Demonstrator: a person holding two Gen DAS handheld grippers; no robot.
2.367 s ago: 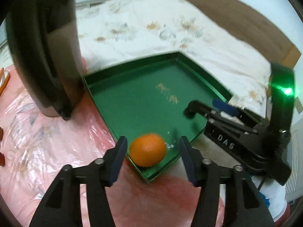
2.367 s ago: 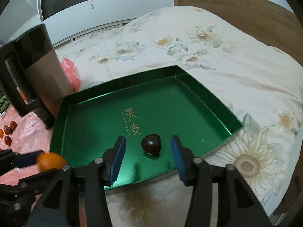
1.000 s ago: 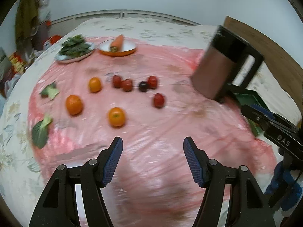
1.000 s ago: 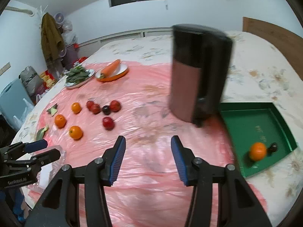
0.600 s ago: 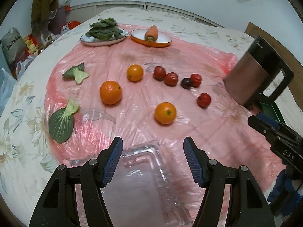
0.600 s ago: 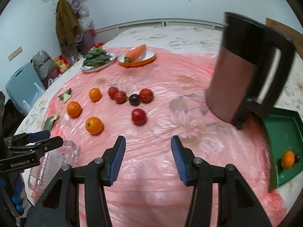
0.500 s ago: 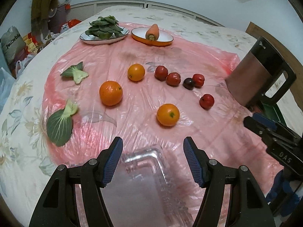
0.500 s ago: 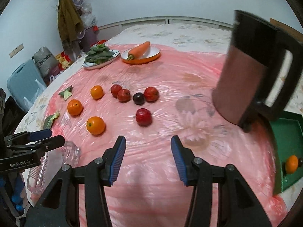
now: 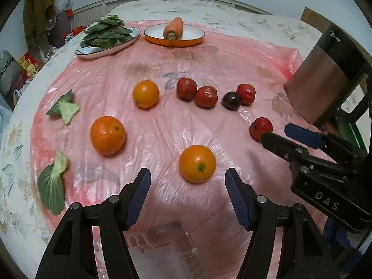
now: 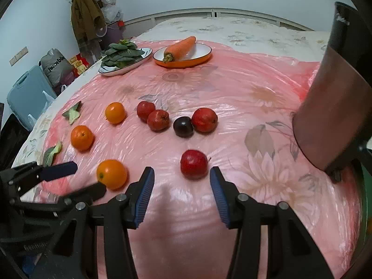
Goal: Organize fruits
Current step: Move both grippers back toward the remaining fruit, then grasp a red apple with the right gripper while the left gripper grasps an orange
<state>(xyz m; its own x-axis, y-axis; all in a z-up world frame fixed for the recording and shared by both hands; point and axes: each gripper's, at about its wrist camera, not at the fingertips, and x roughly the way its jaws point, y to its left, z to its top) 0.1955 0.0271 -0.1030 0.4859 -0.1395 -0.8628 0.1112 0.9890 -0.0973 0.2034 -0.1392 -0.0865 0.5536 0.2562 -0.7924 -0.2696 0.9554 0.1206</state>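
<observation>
Several fruits lie on a pink plastic sheet. My left gripper (image 9: 187, 186) is open and empty, just short of the nearest orange (image 9: 197, 163). Two more oranges (image 9: 107, 135) (image 9: 145, 93) lie farther left. My right gripper (image 10: 182, 181) is open and empty, its tips either side of a red fruit (image 10: 194, 164). Behind it are three more red fruits (image 10: 204, 119) (image 10: 158, 120) (image 10: 145, 111) and a dark plum (image 10: 183, 126). The same orange shows in the right wrist view (image 10: 111, 174), between the left gripper's fingers (image 10: 58, 168).
A metal kettle (image 9: 325, 76) stands at the right, with a sliver of the green tray (image 9: 354, 132) behind it. A plate of greens (image 9: 108, 39) and a dish with a carrot (image 9: 174, 34) stand at the back. Loose leaves (image 9: 52, 183) lie left. A clear plastic container (image 9: 167, 237) lies below the left gripper.
Both grippers have swung away from the green tray, where an orange and a dark fruit were left, and moved in over the pink sheet toward the nearest orange and red fruit.
</observation>
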